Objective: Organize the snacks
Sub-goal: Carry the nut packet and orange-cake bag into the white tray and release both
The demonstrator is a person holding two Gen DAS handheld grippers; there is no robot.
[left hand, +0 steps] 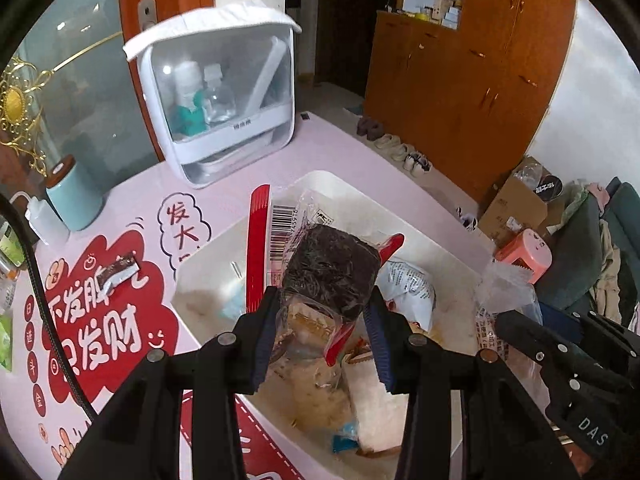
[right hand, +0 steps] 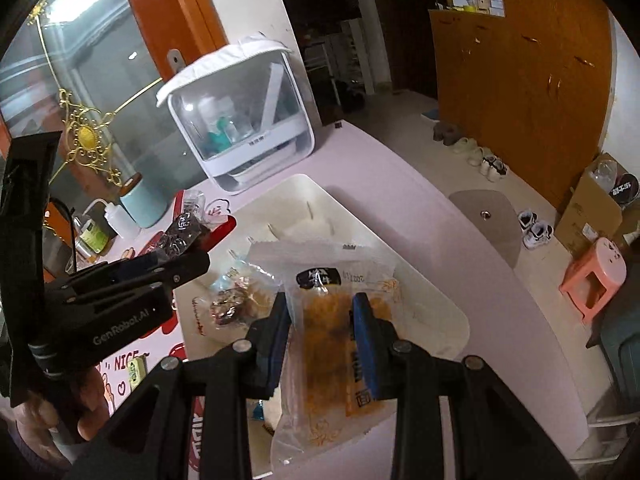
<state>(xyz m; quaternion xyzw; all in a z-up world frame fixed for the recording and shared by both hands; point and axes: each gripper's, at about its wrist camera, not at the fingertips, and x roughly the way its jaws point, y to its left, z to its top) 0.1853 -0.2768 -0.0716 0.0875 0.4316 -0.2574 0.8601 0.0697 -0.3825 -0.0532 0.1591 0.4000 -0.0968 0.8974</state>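
Pink table (left hand: 340, 152), white tray (left hand: 320, 184), wooden cabinets (left hand: 460, 80)

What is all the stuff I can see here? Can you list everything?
Bin: one, white, on the table, snacks inside.
Dark snack pack: one, black in clear wrap, held over the bin.
Orange snack pack: one, clear wrap, held over the bin.
Table: one, pink cover with red cartoons.
Storage box: one, white and clear, back of table, bottles inside.
Canister: one, pale blue, brown lid, left of the box.
Stool: one, pink, on the floor.
Left gripper: black, jaws clamped on the dark pack.
Right gripper: black, jaws clamped on the orange pack.
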